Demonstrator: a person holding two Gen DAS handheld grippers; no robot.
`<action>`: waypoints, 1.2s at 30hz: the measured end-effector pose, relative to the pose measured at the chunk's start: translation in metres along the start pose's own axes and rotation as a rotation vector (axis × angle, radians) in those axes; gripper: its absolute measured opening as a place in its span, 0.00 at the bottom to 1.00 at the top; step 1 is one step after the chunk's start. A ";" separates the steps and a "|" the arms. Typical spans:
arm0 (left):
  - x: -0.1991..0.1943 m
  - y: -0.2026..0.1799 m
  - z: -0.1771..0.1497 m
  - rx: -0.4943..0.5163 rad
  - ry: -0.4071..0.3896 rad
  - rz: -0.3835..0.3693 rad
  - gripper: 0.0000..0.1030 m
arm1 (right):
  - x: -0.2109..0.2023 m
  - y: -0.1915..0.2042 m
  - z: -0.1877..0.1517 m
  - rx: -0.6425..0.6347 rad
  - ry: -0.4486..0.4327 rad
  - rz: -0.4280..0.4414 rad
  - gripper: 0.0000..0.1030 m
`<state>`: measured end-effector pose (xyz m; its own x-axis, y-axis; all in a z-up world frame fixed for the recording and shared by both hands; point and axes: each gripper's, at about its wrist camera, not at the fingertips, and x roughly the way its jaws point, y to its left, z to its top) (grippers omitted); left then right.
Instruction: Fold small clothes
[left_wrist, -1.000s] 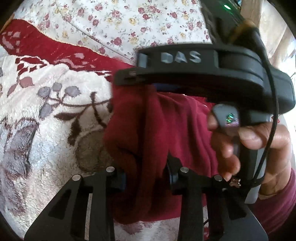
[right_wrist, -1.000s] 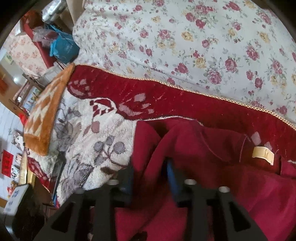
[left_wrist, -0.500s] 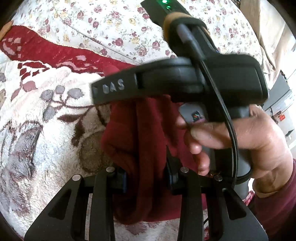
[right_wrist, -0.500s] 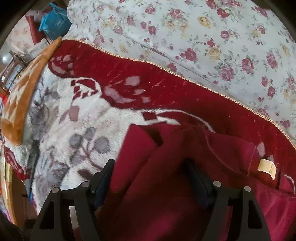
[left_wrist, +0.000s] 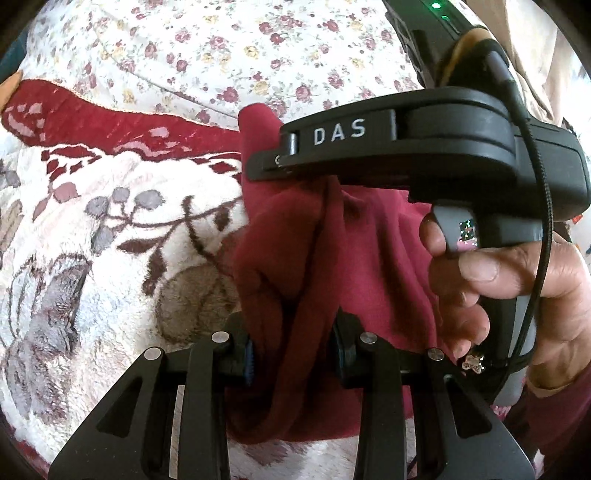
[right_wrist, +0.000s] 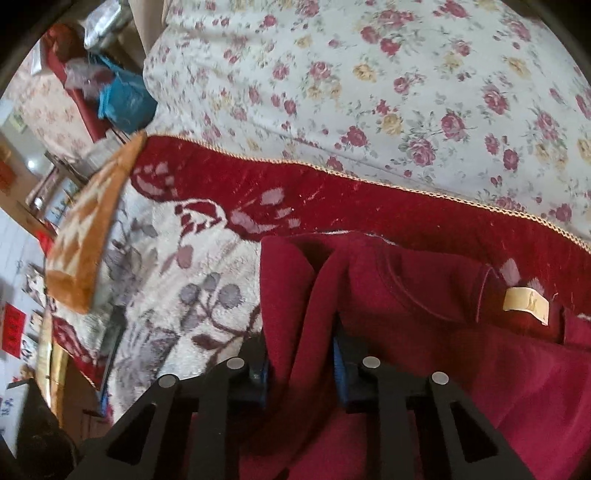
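A dark red garment (left_wrist: 295, 258) lies bunched on a plush blanket. My left gripper (left_wrist: 291, 354) is shut on a thick fold of it at the near edge. In the left wrist view the right gripper's black body marked DAS (left_wrist: 406, 147) sits over the garment just beyond, held by a hand (left_wrist: 498, 280). In the right wrist view my right gripper (right_wrist: 301, 365) is shut on a fold of the same garment (right_wrist: 406, 295). A tan neck label (right_wrist: 524, 304) shows at the right.
The plush blanket (left_wrist: 92, 229) is white with grey and maroon leaves and a red border (right_wrist: 332, 199). A floral sheet (right_wrist: 406, 92) covers the bed behind. An orange patterned cushion (right_wrist: 88, 236) lies at the left edge, with room clutter beyond it.
The right gripper opened wide half a second ago and has now shut again on a fold of the garment. It shifted over the cloth. My left gripper has kept its grip.
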<state>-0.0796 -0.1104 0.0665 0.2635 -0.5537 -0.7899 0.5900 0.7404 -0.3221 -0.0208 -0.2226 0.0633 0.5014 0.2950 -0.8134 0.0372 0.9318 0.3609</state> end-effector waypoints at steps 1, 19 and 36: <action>-0.003 -0.002 -0.001 -0.003 -0.001 -0.011 0.26 | -0.003 0.000 -0.001 0.001 -0.005 0.008 0.22; -0.027 -0.151 0.014 0.166 -0.020 -0.156 0.22 | -0.154 -0.080 -0.029 0.067 -0.176 0.121 0.18; 0.031 -0.242 -0.011 0.304 0.158 -0.264 0.44 | -0.172 -0.260 -0.115 0.429 -0.196 -0.003 0.20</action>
<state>-0.2225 -0.3028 0.1146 -0.0329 -0.6266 -0.7786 0.8257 0.4220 -0.3745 -0.2160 -0.4917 0.0571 0.6532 0.2086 -0.7279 0.3719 0.7490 0.5484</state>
